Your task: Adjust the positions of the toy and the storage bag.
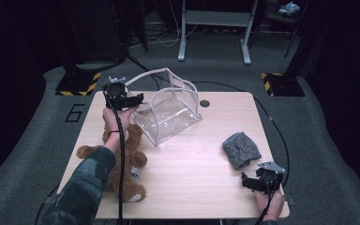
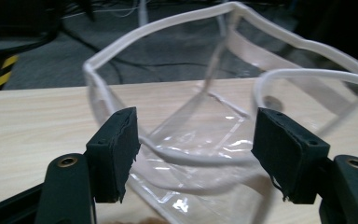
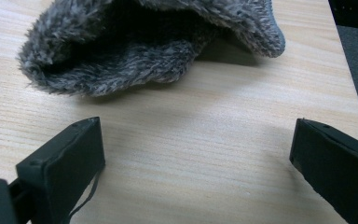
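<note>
1 clear pouch (image 1: 168, 105), 1 teddy bear (image 1: 126, 161) (brown), 1 grey hat (image 1: 240, 149)

Brown teddy bear (image 1: 122, 161) lying at the near left of the wooden table (image 1: 192, 159), grey fuzzy hat (image 1: 240, 149) at the right, white desk frame (image 1: 214, 28) on grey carpet beyond

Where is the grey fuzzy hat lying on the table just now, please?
In the high view the grey fuzzy hat lies right of centre, just beyond the open right gripper.

Clear plastic bag (image 1: 168, 110), white-trimmed, mouth open, tilted on table's far left, beside brown teddy (image 1: 126, 161)
</note>
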